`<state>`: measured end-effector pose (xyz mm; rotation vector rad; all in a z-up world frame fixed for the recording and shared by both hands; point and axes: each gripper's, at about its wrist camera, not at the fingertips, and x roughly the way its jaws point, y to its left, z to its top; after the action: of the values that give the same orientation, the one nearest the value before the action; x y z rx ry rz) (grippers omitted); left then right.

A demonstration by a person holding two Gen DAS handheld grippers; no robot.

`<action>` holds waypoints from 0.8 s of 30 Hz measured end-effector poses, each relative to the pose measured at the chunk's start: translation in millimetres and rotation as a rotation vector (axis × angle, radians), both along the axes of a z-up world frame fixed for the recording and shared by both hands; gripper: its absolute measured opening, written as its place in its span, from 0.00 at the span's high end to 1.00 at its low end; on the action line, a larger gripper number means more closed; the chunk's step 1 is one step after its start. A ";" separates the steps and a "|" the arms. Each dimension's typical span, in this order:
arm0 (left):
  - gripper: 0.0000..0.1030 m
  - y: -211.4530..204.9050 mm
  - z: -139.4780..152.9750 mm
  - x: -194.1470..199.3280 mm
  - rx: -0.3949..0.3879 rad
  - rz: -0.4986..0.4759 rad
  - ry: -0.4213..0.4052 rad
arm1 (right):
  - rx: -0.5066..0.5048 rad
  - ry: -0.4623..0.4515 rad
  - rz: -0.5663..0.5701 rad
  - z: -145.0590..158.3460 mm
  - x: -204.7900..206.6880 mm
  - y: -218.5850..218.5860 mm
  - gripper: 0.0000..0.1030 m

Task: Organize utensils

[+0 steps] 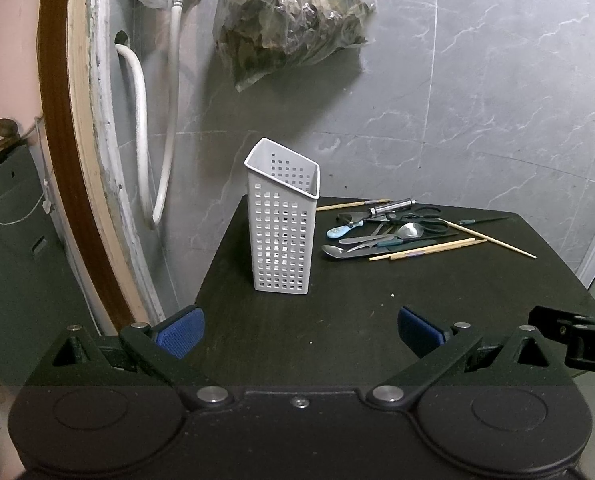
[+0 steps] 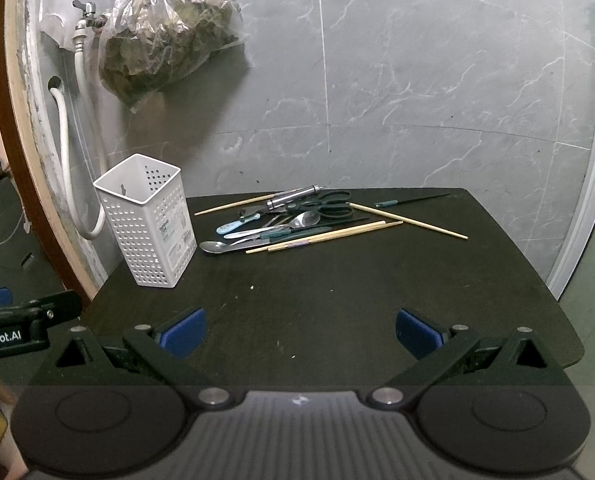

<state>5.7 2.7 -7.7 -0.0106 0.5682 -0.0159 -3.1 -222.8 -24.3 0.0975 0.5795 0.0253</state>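
A white perforated utensil holder (image 1: pixel 283 224) (image 2: pixel 147 220) stands upright and empty on the dark table's left side. To its right lies a loose pile of utensils (image 1: pixel 397 232) (image 2: pixel 293 224): metal spoons (image 2: pixel 217 246), black scissors (image 2: pixel 329 204), wooden chopsticks (image 2: pixel 337 234), a light-blue-handled tool (image 2: pixel 233 225) and a metal-handled tool (image 2: pixel 293 197). My left gripper (image 1: pixel 301 334) hangs open over the table's near left edge, well short of the holder. My right gripper (image 2: pixel 301 334) is open above the near middle of the table, nothing between its blue pads.
The dark table (image 2: pixel 337 300) stands against a grey marble-look wall (image 2: pixel 417 80). A clear bag of dried leaves (image 2: pixel 169 28) hangs above the holder. White hoses (image 1: pixel 157 120) and a tap run down the wall at left, beside a wooden frame (image 1: pixel 61 140).
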 end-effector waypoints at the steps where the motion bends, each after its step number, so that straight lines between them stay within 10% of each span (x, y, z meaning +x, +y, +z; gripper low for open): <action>1: 0.01 0.2 -0.1 0.4 -0.001 0.000 0.001 | 0.000 0.001 -0.001 -0.3 0.5 0.0 0.00; 24: 0.00 9.5 -20.4 42.8 0.037 0.130 0.070 | 0.005 0.088 -0.022 -18.4 25.9 -0.7 0.00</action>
<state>48.5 12.3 -28.1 -0.0124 0.6364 0.1216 22.8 -223.6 -42.6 0.1105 0.6666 0.0008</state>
